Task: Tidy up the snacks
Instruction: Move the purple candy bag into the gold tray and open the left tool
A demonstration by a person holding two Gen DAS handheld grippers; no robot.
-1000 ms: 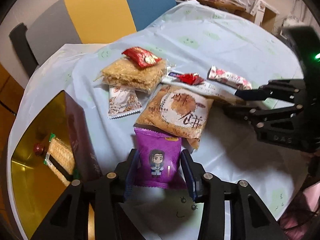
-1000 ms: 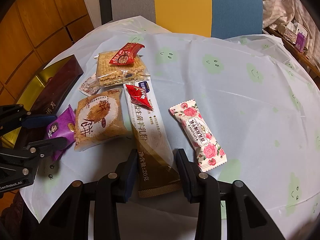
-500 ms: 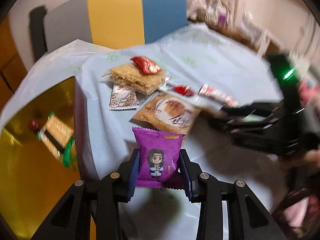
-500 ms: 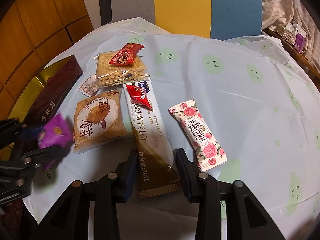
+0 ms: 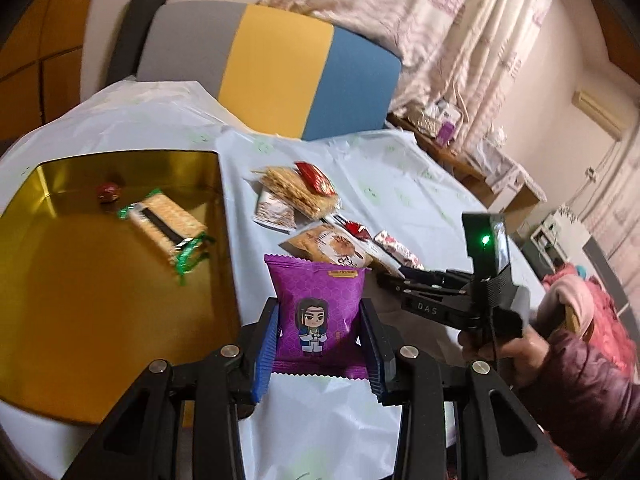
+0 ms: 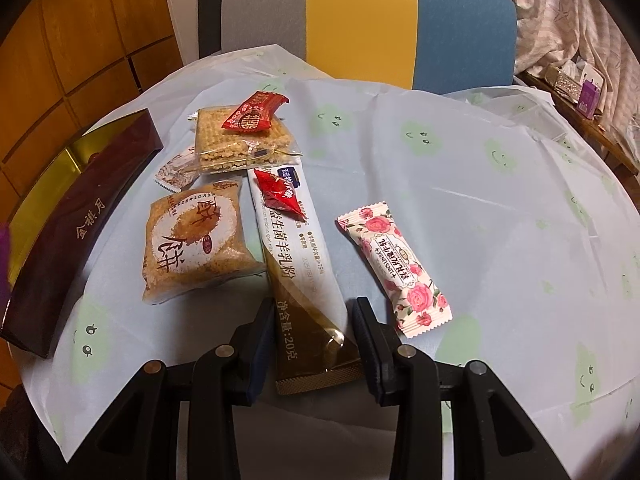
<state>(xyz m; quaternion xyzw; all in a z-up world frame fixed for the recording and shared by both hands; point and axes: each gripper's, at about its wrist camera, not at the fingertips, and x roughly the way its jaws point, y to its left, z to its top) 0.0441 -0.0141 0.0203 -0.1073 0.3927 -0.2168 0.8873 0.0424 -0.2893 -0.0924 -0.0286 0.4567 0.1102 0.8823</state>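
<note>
The left gripper (image 5: 318, 344) is clamped on a purple snack packet (image 5: 316, 308), its blue ribbed pads pressing the packet's two side edges so the pouch stands upright, printed face toward the camera and clear of the tablecloth (image 5: 360, 168). That hold looks chosen for a carry: gripped low on its sides, the packet can be swung over the rim of the gold tin (image 5: 120, 280) that lies open just to the left, where a green-ended cracker pack (image 5: 168, 224) and a small red sweet (image 5: 107, 192) already sit. The packet is a small pillow pouch with crimped, serrated seams top and bottom, a honeycomb pattern, an orange label near the top and a cartoon figure with long dark hair. It looks light and slightly puffed, so I judge a firm squeeze would crumple it rather than let it slip. The right gripper (image 6: 312, 344) rests low over the near end of a long white and gold sachet (image 6: 296, 272), its jaws standing apart on either side of it; whether the pads actually press it I cannot tell. It appears to be waiting with the next item lined up. Beside the sachet lie a rose-printed bar (image 6: 394, 268) to the right and a round biscuit pack (image 6: 196, 240) to the left, both not yet sorted.
</note>
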